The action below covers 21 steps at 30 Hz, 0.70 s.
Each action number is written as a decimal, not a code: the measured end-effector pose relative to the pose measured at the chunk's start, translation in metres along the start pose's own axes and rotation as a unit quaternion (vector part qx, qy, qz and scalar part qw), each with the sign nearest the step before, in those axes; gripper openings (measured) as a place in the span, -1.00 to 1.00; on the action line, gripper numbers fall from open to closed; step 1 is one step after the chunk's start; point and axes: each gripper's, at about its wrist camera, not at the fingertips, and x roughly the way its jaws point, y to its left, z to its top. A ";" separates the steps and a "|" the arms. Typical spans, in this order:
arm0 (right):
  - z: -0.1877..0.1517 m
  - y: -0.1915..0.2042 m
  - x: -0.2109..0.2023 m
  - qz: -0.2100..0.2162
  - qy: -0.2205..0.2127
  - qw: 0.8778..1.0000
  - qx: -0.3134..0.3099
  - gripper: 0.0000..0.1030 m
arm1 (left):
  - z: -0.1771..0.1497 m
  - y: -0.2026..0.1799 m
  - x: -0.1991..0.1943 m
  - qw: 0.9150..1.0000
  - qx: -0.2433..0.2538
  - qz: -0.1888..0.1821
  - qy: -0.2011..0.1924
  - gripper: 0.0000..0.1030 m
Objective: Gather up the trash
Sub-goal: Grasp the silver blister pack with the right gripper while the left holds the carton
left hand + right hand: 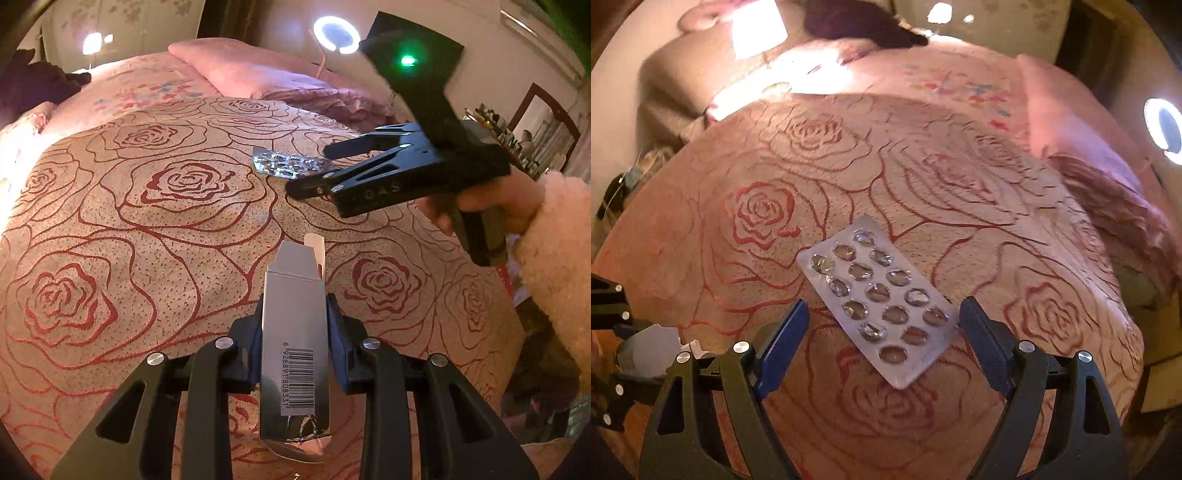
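My left gripper (294, 317) is shut on a small grey carton (293, 332) with a barcode on its side and its end flap open, held above the rose-patterned bedspread (147, 229). A silver blister pack (877, 299) with emptied pockets lies flat on the bedspread; in the left wrist view the blister pack (290, 164) is farther up the bed. My right gripper (884, 325) hovers over it, open, one finger on each side of the pack and not touching it. From the left wrist view the right gripper (314, 166) is held by a hand in a fluffy sleeve (554, 236).
Pink pillows (236, 70) and a pink quilt lie at the head of the bed. A ring lamp (337, 34) shines behind them. A dark garment (857, 22) lies at the bed's far side. Shelves and a framed mirror (543, 122) stand on the right.
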 end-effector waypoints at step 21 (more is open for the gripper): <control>-0.044 0.012 -0.024 0.023 -0.019 0.999 0.024 0.01 | 0.001 -0.005 0.001 1.000 0.002 0.012 0.000 -0.45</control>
